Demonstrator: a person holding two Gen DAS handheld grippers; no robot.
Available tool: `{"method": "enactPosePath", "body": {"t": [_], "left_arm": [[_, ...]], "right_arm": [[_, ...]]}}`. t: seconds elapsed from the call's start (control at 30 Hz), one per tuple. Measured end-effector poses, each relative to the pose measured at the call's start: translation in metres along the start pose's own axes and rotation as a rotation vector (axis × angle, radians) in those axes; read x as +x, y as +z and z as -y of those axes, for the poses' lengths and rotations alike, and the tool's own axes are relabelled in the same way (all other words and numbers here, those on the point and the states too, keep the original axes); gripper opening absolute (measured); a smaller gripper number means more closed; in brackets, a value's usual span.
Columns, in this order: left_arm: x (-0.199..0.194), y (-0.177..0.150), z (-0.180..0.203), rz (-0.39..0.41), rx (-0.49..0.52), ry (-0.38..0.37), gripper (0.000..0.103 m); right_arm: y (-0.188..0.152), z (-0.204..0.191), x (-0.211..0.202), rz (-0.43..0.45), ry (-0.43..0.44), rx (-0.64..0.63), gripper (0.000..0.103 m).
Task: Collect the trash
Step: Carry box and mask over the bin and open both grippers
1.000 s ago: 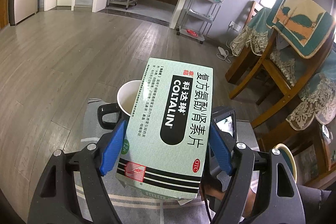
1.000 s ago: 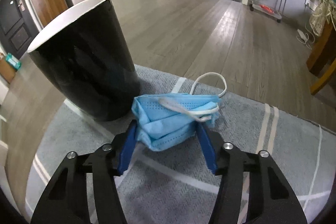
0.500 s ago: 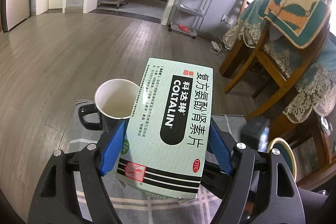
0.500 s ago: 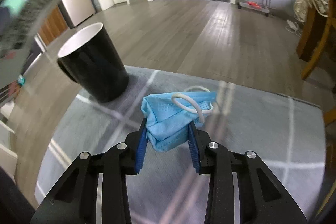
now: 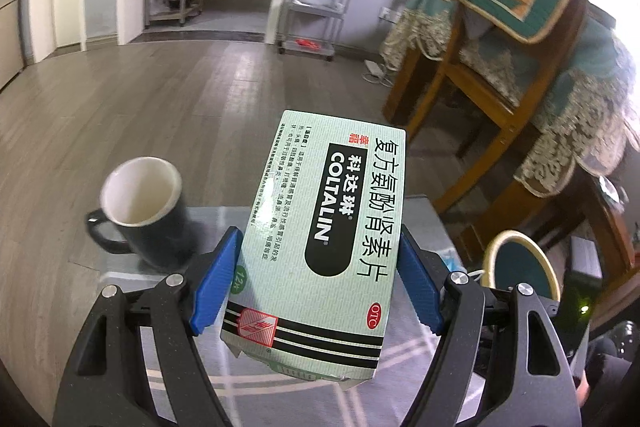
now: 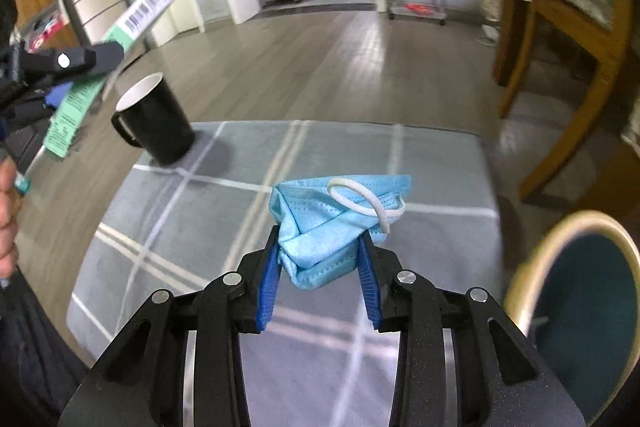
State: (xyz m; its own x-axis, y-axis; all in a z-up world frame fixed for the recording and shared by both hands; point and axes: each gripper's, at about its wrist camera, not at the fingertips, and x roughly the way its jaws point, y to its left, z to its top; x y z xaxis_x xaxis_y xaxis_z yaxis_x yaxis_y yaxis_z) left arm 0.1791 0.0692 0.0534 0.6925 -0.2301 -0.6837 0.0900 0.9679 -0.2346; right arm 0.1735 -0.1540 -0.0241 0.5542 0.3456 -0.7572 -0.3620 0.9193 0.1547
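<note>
Mug on mat's far corner; left gripper clamps medicine box, right gripper pinches mask.

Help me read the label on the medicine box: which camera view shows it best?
The left wrist view: the medicine box fills the centre, printed face up, between the left gripper's jaws. The right wrist view catches only its barcoded edge, blurred.

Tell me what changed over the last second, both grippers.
The right gripper closed on the blue face mask and lifted it off the grey mat, pulling back from the black mug. The left gripper swung rightward, so the mug slid left in its view. Unchanged: the left keeps its grip on the medicine box; the mug stays put.
</note>
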Motion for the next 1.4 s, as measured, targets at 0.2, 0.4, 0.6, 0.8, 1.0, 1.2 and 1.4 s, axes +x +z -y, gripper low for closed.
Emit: {"method": "enactPosePath", "body": {"t": [0.2,0.4,0.6,0.8,1.0,1.2,1.4], "left_arm": [[0.011,-0.006,0.054,-0.039,0.051,-0.116,0.074],[0.022,-0.013,0.115,-0.063,0.152,-0.187,0.074],[0.045,-0.026,0.168,-0.127,0.231,-0.238,0.075],[0.06,-0.045,0.221,-0.162,0.334,-0.273,0.075],[0.082,-0.068,0.259,-0.223,0.404,-0.315,0.075],[0.102,-0.089,0.295,-0.279,0.46,-0.354,0.075],[0.129,-0.107,0.308,-0.335,0.5,-0.335,0.075]], "right_arm": [[-0.023,0.038,-0.042,0.039,-0.04,0.06,0.037],[-0.042,0.07,-0.076,0.068,-0.097,0.112,0.038],[-0.057,0.103,-0.105,0.09,-0.159,0.156,0.039],[-0.078,0.136,-0.129,0.108,-0.237,0.228,0.039],[-0.093,0.162,-0.145,0.124,-0.288,0.301,0.039],[-0.102,0.179,-0.149,0.106,-0.326,0.352,0.039],[-0.109,0.187,-0.149,0.087,-0.342,0.394,0.039]]}}
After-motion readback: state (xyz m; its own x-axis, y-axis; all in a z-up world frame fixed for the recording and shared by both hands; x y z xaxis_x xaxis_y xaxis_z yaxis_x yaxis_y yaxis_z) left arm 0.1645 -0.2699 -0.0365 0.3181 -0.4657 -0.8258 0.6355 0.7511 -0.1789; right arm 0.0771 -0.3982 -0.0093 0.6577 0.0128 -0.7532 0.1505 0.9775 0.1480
